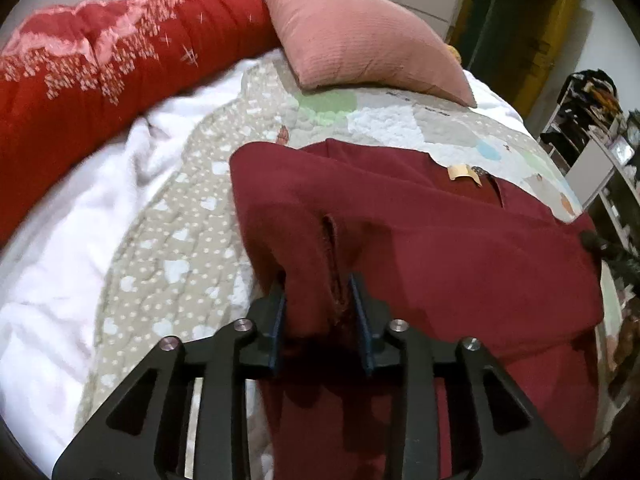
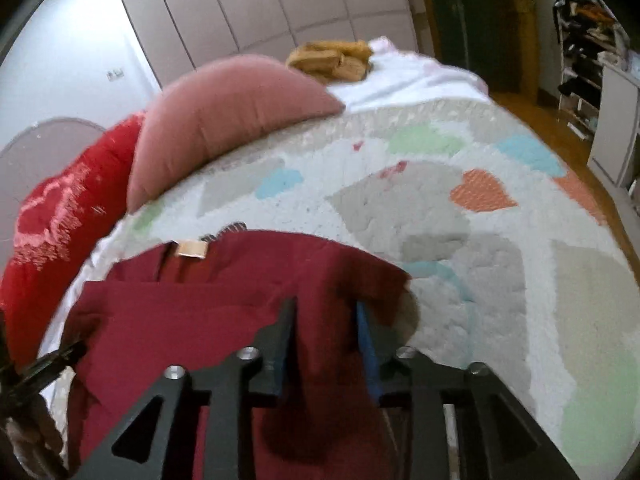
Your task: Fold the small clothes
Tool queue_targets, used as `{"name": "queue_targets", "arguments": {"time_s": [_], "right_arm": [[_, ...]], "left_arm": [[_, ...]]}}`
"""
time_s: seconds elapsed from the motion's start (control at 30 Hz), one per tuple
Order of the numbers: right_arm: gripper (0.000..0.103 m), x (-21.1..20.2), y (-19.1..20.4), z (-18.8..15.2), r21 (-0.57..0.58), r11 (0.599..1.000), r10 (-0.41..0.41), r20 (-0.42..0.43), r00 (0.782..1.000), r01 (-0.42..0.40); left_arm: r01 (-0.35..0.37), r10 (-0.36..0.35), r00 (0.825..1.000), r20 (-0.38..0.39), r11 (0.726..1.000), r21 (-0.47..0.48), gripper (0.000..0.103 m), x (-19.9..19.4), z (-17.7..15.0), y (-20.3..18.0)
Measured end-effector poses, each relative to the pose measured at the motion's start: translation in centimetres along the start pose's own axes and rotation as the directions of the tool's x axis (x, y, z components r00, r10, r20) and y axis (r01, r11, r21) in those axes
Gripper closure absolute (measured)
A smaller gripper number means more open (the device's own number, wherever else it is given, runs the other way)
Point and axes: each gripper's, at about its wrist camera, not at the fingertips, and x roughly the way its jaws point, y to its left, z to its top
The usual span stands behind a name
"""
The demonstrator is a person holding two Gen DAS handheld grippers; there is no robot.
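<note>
A dark red garment (image 1: 420,232) with a tan neck label (image 1: 464,172) lies on the patchwork quilt (image 1: 168,240), its near part lifted. My left gripper (image 1: 318,284) is shut on a bunched fold of its left edge. In the right wrist view the same garment (image 2: 208,308) shows with its label (image 2: 192,249) at the far side. My right gripper (image 2: 326,310) is shut on the garment's right edge, held above the quilt (image 2: 460,208). The left gripper's tip (image 2: 60,356) shows at the left edge of that view.
A pink pillow (image 1: 360,40) and a red patterned blanket roll (image 1: 88,76) lie at the bed's far side. A tan item (image 2: 332,60) sits on white bedding beyond. Shelves (image 2: 588,52) and wooden floor (image 2: 536,116) are to the right of the bed.
</note>
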Motion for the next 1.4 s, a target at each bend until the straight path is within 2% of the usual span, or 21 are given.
{"name": "queue_targets", "arguments": {"time_s": [0.1, 0.17, 0.23, 0.3, 0.33, 0.47, 0.53, 0.7, 0.8, 0.83, 0.87, 0.9, 0.93, 0.97, 1.07, 1.17, 1.27, 1.33, 1.4], "right_arm": [[0.062, -3.0, 0.9, -0.5, -0.028, 0.999, 0.017, 0.045, 0.999, -0.016], [0.062, -4.3, 2.9, -0.7, -0.073, 0.992, 0.103, 0.044, 0.994, -0.099], [0.062, -4.5, 5.6, -1.1, -0.128, 0.976, 0.181, 0.025, 0.983, -0.176], [0.062, -3.8, 9.3, -1.6, -0.177, 0.947, 0.269, -0.021, 0.963, -0.268], [0.062, -3.0, 11.8, -2.0, -0.192, 0.927, 0.317, -0.052, 0.947, -0.321], [0.062, 0.2, 18.9, -3.7, -0.230, 0.883, 0.389, -0.135, 0.911, -0.410], [0.062, 2.0, 21.9, -4.3, -0.205, 0.867, 0.423, -0.183, 0.888, -0.455], [0.062, 6.3, 25.2, -3.9, -0.080, 0.861, 0.472, -0.246, 0.847, -0.503], [0.064, 8.9, 26.2, -4.3, -0.040, 0.886, 0.433, -0.288, 0.854, -0.463], [0.069, 9.6, 26.2, -4.4, -0.038, 0.895, 0.417, -0.280, 0.865, -0.444], [0.085, 9.8, 26.0, -4.4, -0.047, 0.907, 0.392, -0.261, 0.882, -0.417], [0.089, 9.7, 25.6, -4.4, -0.043, 0.911, 0.387, -0.251, 0.887, -0.410], [0.093, 9.6, 25.0, -4.2, -0.010, 0.905, 0.411, -0.242, 0.879, -0.426], [0.093, 9.3, 24.3, -3.9, 0.020, 0.903, 0.422, -0.225, 0.878, -0.429], [0.094, 7.4, 23.6, -2.7, 0.016, 0.903, 0.426, -0.150, 0.892, -0.429], [0.094, 5.6, 23.9, -1.0, 0.017, 0.884, 0.468, -0.082, 0.880, -0.468], [0.094, 5.1, 26.2, -0.2, -0.046, 0.880, 0.470, -0.053, 0.881, -0.472], [0.094, 6.3, 27.3, -0.5, -0.056, 0.872, 0.481, -0.086, 0.872, -0.486], [0.092, 9.1, 28.6, -1.7, -0.051, 0.873, 0.465, -0.208, 0.860, -0.485]], "left_arm": [[0.027, -0.027, 1.000, 0.008, 0.999, -0.019, 0.069, -1.2, -0.7, 0.9], [0.027, -0.026, 1.000, 0.011, 0.999, -0.030, 0.065, -1.8, -1.2, 1.2], [-0.015, 0.016, 1.000, 0.022, 0.998, -0.056, 0.065, -2.4, -1.7, 2.0], [-0.042, 0.044, 0.999, 0.028, 0.995, -0.087, 0.065, -2.6, -1.9, 3.0], [-0.033, 0.036, 0.999, 0.023, 0.994, -0.100, 0.065, -2.5, -2.1, 3.3], [-0.020, 0.022, 1.000, 0.009, 0.991, -0.130, 0.065, -2.1, -2.4, 4.6], [-0.024, 0.028, 0.999, 0.026, 0.991, -0.130, 0.065, -2.2, -2.6, 5.2], [-0.009, 0.011, 1.000, 0.011, 0.989, -0.146, 0.065, -1.6, -2.8, 6.5], [0.015, -0.015, 1.000, 0.003, 0.987, -0.160, 0.065, -1.7, -2.7, 6.8], [0.006, -0.005, 1.000, 0.008, 0.988, -0.152, 0.065, -2.0, -2.6, 6.8], [-0.001, 0.003, 1.000, 0.015, 0.989, -0.147, 0.065, -2.2, -2.6, 6.9], [-0.015, 0.019, 1.000, 0.024, 0.990, -0.141, 0.065, -2.5, -2.6, 6.9], [-0.034, 0.040, 0.999, 0.037, 0.990, -0.136, 0.065, -3.0, -2.6, 7.1], [-0.040, 0.046, 0.998, 0.044, 0.990, -0.137, 0.065, -3.1, -2.6, 7.2], [-0.020, 0.032, 0.998, 0.063, 0.984, -0.177, 0.065, -3.9, -2.3, 8.2], [-0.007, 0.023, 0.996, 0.081, 0.981, -0.194, 0.065, -4.5, -2.2, 8.5], [-0.002, 0.019, 0.996, 0.088, 0.983, -0.186, 0.065, -4.5, -2.2, 8.2], [-0.003, 0.017, 0.997, 0.082, 0.985, -0.172, 0.065, -4.3, -2.2, 7.8], [-0.004, 0.016, 0.997, 0.075, 0.988, -0.156, 0.065, -4.0, -2.2, 7.4]]}}
